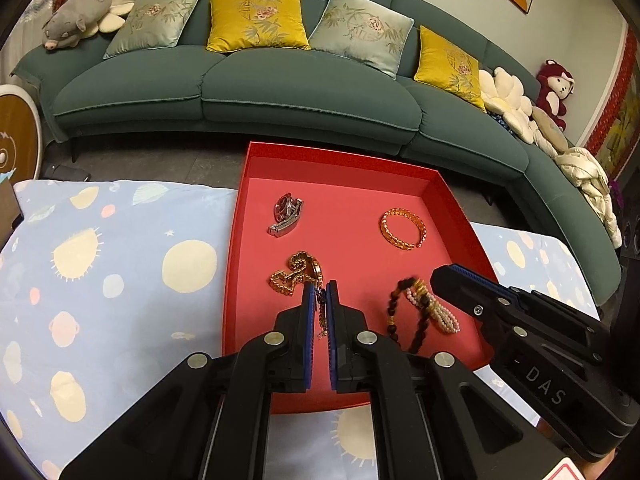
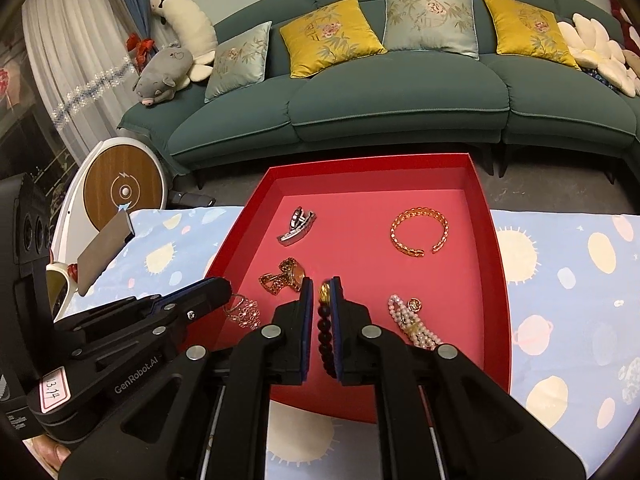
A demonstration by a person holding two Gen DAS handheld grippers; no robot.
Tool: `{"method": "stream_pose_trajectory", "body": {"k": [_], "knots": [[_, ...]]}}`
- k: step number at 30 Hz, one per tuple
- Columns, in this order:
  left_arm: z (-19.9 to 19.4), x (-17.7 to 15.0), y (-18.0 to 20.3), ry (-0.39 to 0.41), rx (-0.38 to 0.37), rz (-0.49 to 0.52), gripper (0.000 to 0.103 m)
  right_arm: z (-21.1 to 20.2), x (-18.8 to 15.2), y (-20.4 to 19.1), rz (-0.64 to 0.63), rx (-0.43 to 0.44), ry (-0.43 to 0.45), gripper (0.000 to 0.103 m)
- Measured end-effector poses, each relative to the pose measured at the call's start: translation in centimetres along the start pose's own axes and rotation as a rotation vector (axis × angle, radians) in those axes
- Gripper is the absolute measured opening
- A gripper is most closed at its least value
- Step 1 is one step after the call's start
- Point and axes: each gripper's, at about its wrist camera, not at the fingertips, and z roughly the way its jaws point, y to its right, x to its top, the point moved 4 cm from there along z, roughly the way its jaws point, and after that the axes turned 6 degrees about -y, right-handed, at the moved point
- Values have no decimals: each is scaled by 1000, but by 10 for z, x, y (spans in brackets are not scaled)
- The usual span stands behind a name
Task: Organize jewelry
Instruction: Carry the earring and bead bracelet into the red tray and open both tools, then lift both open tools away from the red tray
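Observation:
A red tray lies on a patterned cloth. In it are a silver watch, a gold cuff bracelet, a gold watch and a pearl bracelet. My left gripper is shut on a thin chain bracelet that hangs over the tray's front left. My right gripper is shut on a dark bead bracelet and holds it over the tray's front.
The pale blue patterned cloth covers the table on both sides of the tray. A green sofa with cushions stands behind. A round wooden device and a grey card sit at the left.

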Motion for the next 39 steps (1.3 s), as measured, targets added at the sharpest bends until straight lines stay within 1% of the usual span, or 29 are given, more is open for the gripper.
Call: {"method": "stream_pose_trajectory", "body": {"k": [1, 2, 3, 4, 6, 10, 11, 12, 14, 15, 18, 19, 21, 22, 25, 26, 29, 31, 35, 39], "knots": [[0, 0, -1, 0, 1, -7, 10, -1, 0, 0, 2, -3, 5, 13], [0, 1, -3, -6, 2, -16, 19, -2, 0, 0, 4, -3, 12, 14], [0, 2, -4, -9, 1, -27, 26, -5, 1, 1, 8, -2, 22, 18], [-2, 2, -7, -1, 7, -43, 39, -8, 1, 1, 12, -1, 32, 22], [-12, 3, -9, 27, -2, -54, 41, -18, 2, 2, 20, 9, 51, 23], [-38, 4, -8, 48, -5, -51, 42, -52, 1, 3, 26, 27, 93, 24], [-48, 3, -8, 55, -7, -55, 42, -63, -1, 3, 26, 29, 102, 26], [-58, 2, -8, 62, -6, -55, 42, -77, -4, 2, 26, 29, 112, 34], [-82, -3, -6, 88, -2, -48, 42, -103, -12, -1, 14, 30, 136, 36], [-96, -8, -5, 103, 1, -43, 42, -117, -19, -4, 1, 29, 140, 36], [-130, -28, -1, 129, 18, -33, 48, -150, -43, -10, -36, 1, 144, 36], [-139, -36, -1, 135, 25, -32, 50, -159, -53, -12, -45, -3, 147, 36], [-152, -55, 1, 142, 39, -25, 51, -174, -75, -15, -58, -20, 149, 36], [-155, -64, 1, 136, 55, -15, 53, -178, -85, -15, -62, -30, 145, 36], [-156, -92, 2, 115, 113, 12, 54, -181, -117, -17, -59, -52, 128, 36], [-156, -101, 2, 105, 118, 16, 54, -180, -126, -17, -50, -53, 121, 36], [-150, -126, -1, 54, 98, 7, 54, -171, -151, -16, -35, -52, 78, 36], [-145, -139, -7, 34, 95, 0, 55, -160, -168, -17, -11, -31, 32, 36], [-131, -155, -19, -16, 111, -1, 55, -143, -187, -21, -4, -34, -27, 36], [-124, -160, -34, -22, 117, -32, 55, -125, -202, -30, -6, -21, -77, 36]]}}
